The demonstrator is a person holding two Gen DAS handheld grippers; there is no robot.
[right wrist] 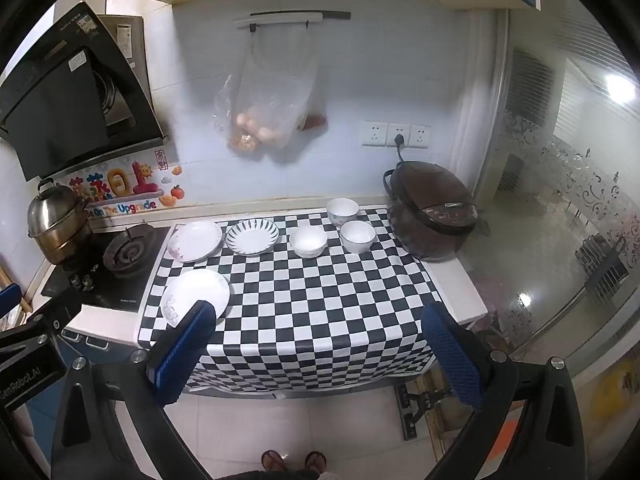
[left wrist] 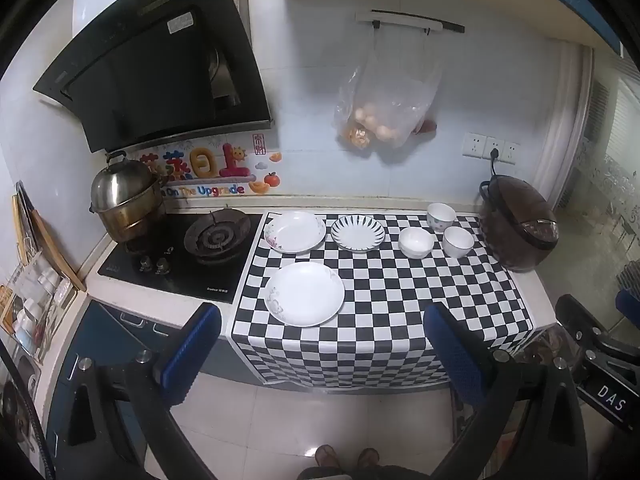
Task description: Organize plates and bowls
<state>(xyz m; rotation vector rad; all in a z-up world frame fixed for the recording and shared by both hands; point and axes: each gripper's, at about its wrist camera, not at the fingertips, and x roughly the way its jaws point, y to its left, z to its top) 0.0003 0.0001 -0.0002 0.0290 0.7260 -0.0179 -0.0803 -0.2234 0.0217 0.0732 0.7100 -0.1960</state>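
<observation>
On the checkered cloth point(left wrist: 380, 300) lie three plates: a white floral plate point(left wrist: 304, 294) at the front left, a second floral plate point(left wrist: 295, 232) behind it, and a black-striped plate point(left wrist: 357, 233) beside that. Three white bowls point(left wrist: 416, 242) point(left wrist: 458, 241) point(left wrist: 441, 217) stand to the right. The same plates point(right wrist: 196, 294) point(right wrist: 195, 241) point(right wrist: 252, 237) and bowls point(right wrist: 308, 241) point(right wrist: 357, 236) point(right wrist: 342, 210) show in the right wrist view. My left gripper point(left wrist: 320, 348) and right gripper point(right wrist: 316, 352) are both open, empty, held back from the counter's front edge.
A gas hob point(left wrist: 216, 236) with a steel steamer pot point(left wrist: 124, 200) is at the left. A brown rice cooker point(left wrist: 518, 224) stands at the right end. A bag of eggs point(left wrist: 380, 116) hangs on the wall. A range hood point(left wrist: 160, 68) hangs over the hob.
</observation>
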